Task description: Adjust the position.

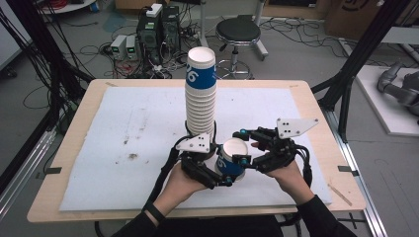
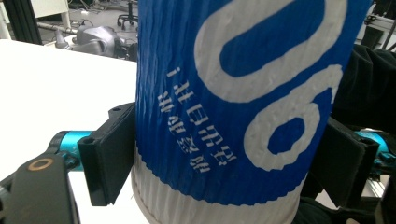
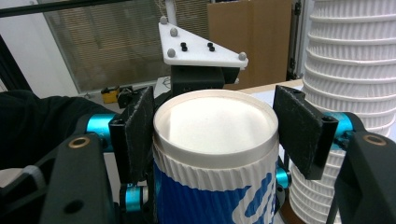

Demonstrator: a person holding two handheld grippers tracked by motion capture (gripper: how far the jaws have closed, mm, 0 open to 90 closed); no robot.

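A single blue-and-white ribbed paper cup (image 1: 231,159) is held above the white mat, tilted, between both hands. My left gripper (image 1: 221,170) comes in from the left, and its black pads (image 2: 114,154) press on both sides of the cup's blue wall (image 2: 233,93). My right gripper (image 1: 243,146) reaches in from the right. Its pads (image 3: 299,133) clamp the cup (image 3: 212,140) just below its white rim. A tall stack of the same cups (image 1: 201,94) stands upright right behind the held cup, and the stack (image 3: 350,70) rises close beside the right gripper's jaw.
The white mat (image 1: 123,148) covers most of the wooden table (image 1: 323,143). Beyond the far edge are a black stool (image 1: 238,30), computer boxes (image 1: 158,29) and cables on the floor. Black frame posts (image 1: 363,54) stand at both sides.
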